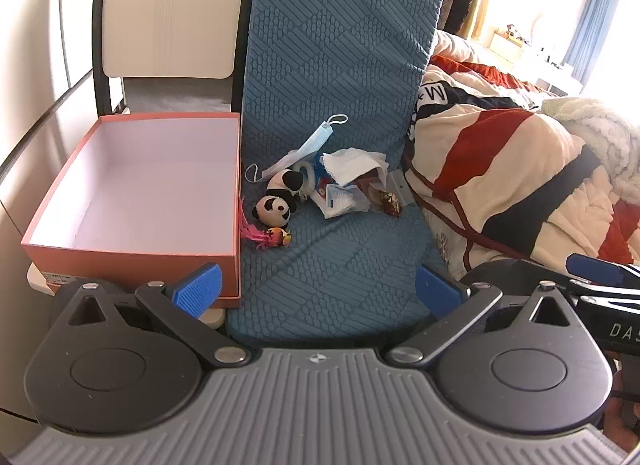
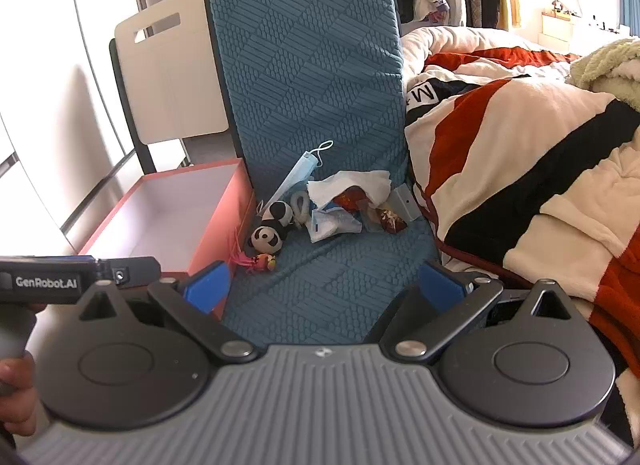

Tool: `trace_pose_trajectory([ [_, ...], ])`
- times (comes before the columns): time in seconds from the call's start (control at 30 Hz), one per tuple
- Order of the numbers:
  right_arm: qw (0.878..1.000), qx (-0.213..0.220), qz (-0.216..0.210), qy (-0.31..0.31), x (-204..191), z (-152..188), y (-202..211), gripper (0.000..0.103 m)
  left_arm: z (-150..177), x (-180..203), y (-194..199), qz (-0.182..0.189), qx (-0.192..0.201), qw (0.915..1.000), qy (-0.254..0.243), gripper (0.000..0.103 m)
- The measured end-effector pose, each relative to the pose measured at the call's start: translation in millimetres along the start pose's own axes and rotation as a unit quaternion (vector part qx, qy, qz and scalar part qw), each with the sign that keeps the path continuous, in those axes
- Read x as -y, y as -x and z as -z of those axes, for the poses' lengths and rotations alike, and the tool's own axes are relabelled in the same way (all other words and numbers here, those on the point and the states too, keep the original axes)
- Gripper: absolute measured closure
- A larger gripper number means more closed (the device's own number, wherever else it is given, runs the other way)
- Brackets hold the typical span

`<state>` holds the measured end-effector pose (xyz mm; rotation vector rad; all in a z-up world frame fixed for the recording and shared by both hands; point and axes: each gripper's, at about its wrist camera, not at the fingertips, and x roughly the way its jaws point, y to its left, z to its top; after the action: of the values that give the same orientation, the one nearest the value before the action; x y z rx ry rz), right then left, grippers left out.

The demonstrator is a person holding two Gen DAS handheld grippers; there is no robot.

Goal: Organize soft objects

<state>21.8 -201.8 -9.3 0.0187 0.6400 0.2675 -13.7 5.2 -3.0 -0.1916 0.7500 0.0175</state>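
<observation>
Left wrist view: fingers (image 1: 197, 287) spread, nothing pinched; box (image 1: 132, 261) left of them unfilled, panda (image 1: 275, 209) ahead unsorted.

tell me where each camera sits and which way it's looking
Left wrist view: sits on the left tongs, angled down at the blue chair cushion and the empty orange box; both blue fingertips stand wide apart, and the right tongs' body shows at the right edge.
Right wrist view: sits on the right tongs, angled down at the same cushion with the striped blanket beside it; the person's hand holding the other tool shows at left.
Shared: the cushion, box, toy panda, face mask and tissue pile.
</observation>
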Motion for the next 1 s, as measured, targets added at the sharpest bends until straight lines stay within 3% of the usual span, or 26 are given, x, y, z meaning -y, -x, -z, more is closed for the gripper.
trace_pose_trajectory([
  [0.4, 1.0, 0.005, 0.004, -0.009, 8, 4, -8, 0.0, 1, -4, -9, 0.011, -0.006, 0.9999, 0.002, 0.0],
  [1.0, 1.0, 0.009, 0.0, -0.016, 28, 17, -51, 0.0, 7, -11, -64, 0.007, -0.006, 0.9999, 0.007, 0.0],
])
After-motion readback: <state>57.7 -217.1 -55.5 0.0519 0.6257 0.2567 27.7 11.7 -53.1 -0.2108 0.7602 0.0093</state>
